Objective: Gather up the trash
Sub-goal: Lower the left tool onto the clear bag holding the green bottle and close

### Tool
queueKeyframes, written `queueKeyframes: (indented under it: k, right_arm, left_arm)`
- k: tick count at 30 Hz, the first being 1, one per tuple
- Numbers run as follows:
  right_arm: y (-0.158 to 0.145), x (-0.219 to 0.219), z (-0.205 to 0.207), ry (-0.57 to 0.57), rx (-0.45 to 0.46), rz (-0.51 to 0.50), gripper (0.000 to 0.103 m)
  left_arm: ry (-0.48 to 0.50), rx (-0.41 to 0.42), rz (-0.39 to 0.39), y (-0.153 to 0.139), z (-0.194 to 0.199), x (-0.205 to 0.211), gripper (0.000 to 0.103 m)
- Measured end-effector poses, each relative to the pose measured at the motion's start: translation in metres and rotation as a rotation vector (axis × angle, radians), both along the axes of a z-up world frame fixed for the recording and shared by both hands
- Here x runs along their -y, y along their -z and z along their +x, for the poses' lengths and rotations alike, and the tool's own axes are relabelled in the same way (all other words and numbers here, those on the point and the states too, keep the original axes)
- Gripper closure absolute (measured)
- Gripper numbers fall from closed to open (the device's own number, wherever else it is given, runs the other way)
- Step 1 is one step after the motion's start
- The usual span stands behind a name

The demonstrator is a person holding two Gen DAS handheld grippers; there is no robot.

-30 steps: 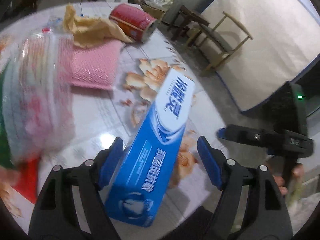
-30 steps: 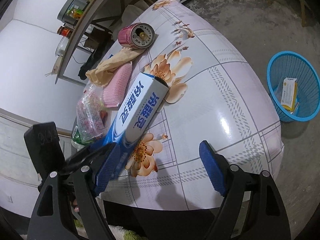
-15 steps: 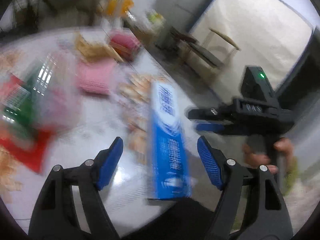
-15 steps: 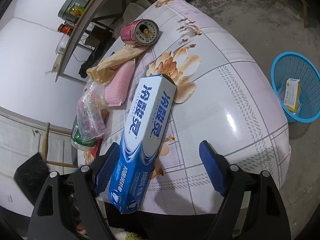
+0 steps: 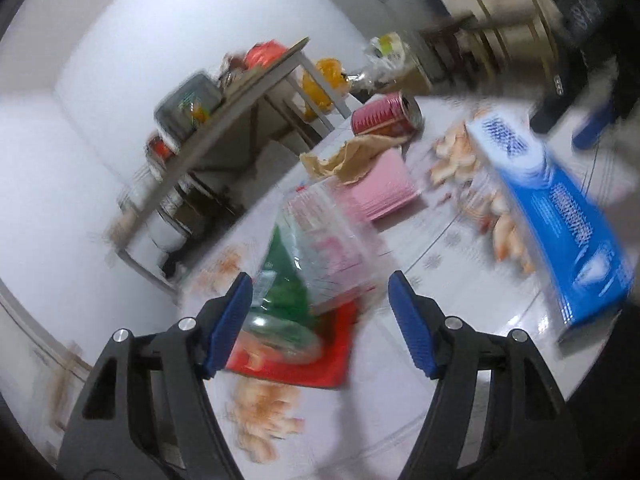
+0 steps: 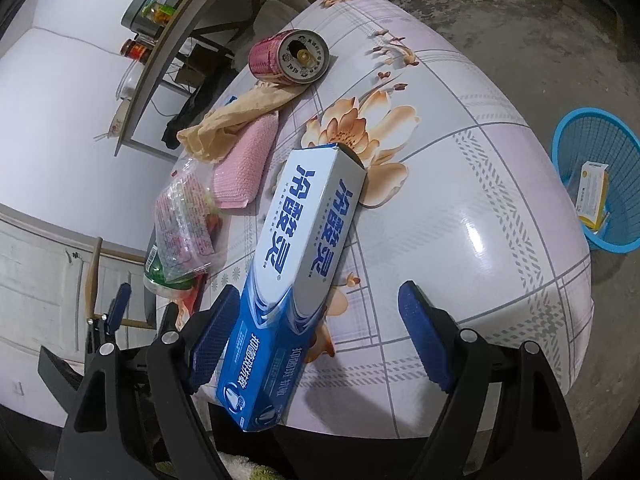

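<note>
A blue and white toothpaste box (image 6: 304,272) lies on the floral table (image 6: 460,208), its near end past the table edge. My right gripper (image 6: 318,340) is open around that end, the left pad close beside the box. My left gripper (image 5: 320,320) is open with its jaws closing. It faces a clear plastic bag (image 5: 324,240) lying on a green bottle (image 5: 284,292) and a red packet (image 5: 320,364); the pads press on nothing. The box (image 5: 560,220) is off to its right, blurred. A red can (image 6: 288,60), brown paper (image 6: 236,120) and a pink pad (image 6: 244,164) lie farther back.
A blue basket (image 6: 568,152) stands on the floor to the right of the table, with a yellow box (image 6: 592,196) inside. A cluttered shelf (image 5: 224,112) stands against the white wall behind the table. Wooden chairs (image 5: 500,20) are at the far right.
My left gripper has swung left and rolled, leaving the toothpaste box and now facing the bag and bottle. The box has settled on the table between my right gripper's fingers. The right gripper stayed still.
</note>
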State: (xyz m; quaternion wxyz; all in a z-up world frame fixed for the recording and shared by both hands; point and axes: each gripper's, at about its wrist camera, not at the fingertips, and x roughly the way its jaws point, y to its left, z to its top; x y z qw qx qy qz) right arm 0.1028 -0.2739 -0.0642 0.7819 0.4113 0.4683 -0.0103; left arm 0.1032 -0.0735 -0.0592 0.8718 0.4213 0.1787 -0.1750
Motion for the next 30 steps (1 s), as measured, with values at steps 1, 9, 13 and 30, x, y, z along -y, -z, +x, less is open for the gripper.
queueKeyframes:
  k: [1,9,13,30]
  right_arm:
    - [0.0,0.001,0.0,0.0,0.001,0.001,0.024]
    - [0.002,0.002,-0.002,0.001,0.012,0.009,0.024]
    - [0.002,0.002,-0.002,0.0,0.015,0.012,0.024]
    - [0.003,0.004,-0.003,0.0,0.027,0.029,0.024]
  left_arm:
    - [0.019,0.046,0.071,0.006,-0.001,0.004,0.037]
    - [0.132,0.109,0.331,0.019,-0.002,0.013,0.037]
    - [0.187,0.114,0.432,0.03,0.007,0.022,0.039]
    - [0.265,0.154,0.615,0.05,0.016,0.027,0.091]
